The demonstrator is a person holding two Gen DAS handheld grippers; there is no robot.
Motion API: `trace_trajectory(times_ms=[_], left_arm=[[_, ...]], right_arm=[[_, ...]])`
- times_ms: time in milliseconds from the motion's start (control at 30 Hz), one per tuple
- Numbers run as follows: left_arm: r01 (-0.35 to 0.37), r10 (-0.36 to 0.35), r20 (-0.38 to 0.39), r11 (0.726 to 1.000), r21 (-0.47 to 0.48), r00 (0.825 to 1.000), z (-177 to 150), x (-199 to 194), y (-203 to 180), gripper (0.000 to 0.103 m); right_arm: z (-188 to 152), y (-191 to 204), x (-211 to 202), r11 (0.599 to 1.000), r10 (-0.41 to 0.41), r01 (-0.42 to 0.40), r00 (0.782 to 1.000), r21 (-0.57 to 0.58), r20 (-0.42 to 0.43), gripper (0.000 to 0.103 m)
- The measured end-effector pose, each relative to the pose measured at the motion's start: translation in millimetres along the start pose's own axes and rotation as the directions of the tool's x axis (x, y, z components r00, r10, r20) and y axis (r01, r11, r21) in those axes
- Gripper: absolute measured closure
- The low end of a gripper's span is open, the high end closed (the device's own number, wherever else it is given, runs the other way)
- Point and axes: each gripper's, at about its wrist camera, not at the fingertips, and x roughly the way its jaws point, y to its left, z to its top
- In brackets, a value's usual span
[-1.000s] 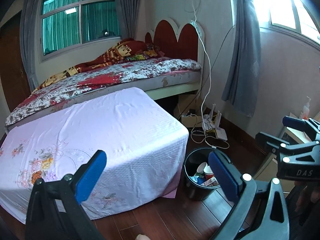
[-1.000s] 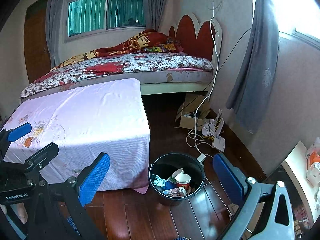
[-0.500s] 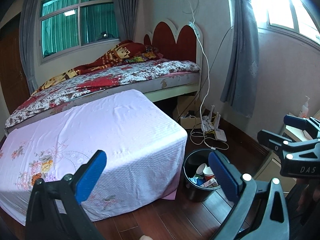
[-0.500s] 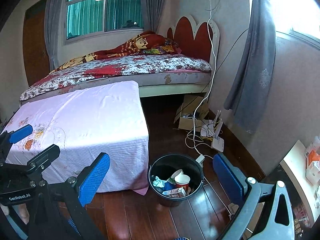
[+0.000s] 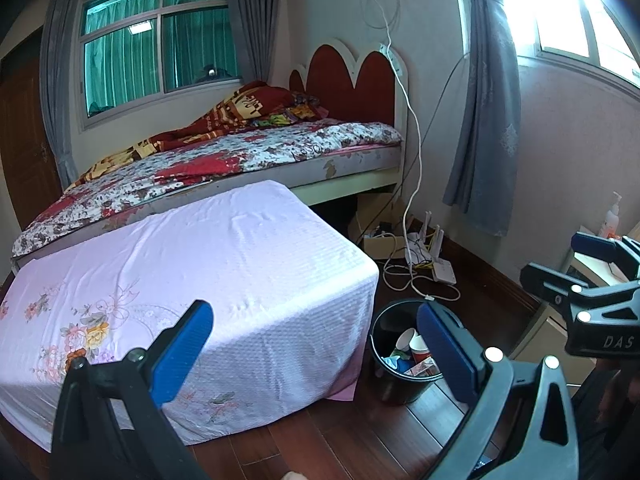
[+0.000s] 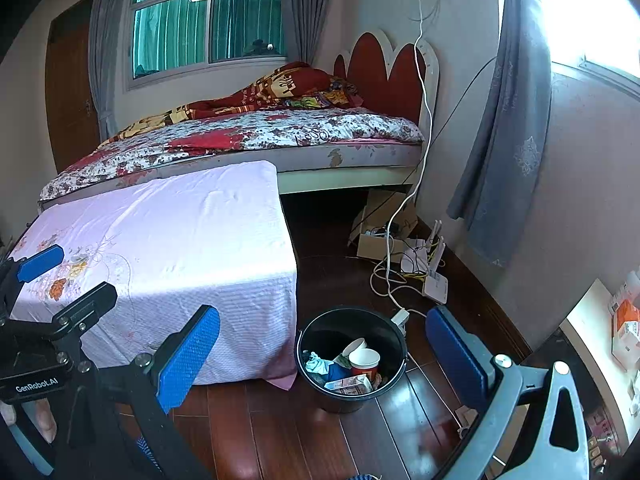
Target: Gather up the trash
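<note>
Both hand-held grippers spread wide, empty — round black bin (image 6: pixel 352 360) holds paper cups (image 6: pixel 364 362).

You see a black round bin (image 6: pixel 350 360) standing upright on the wood floor beside the pink-covered mattress, holding paper cups (image 6: pixel 364 362), a carton and crumpled scraps.

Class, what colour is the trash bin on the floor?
Black; the trash bin shows best in the right wrist view.
</note>
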Motion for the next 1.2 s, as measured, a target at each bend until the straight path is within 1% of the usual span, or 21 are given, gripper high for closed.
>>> trace_trajectory(times_ms=[1200], left_arm=[[-0.005,0.005,0.001,1.0,0.006,1.0,5.0,1.3,6.3,0.001]], right_arm=[[0.0,-0.2,0.2,1.0,-0.002,0.002,1.0,0.0,0.0,0.0]])
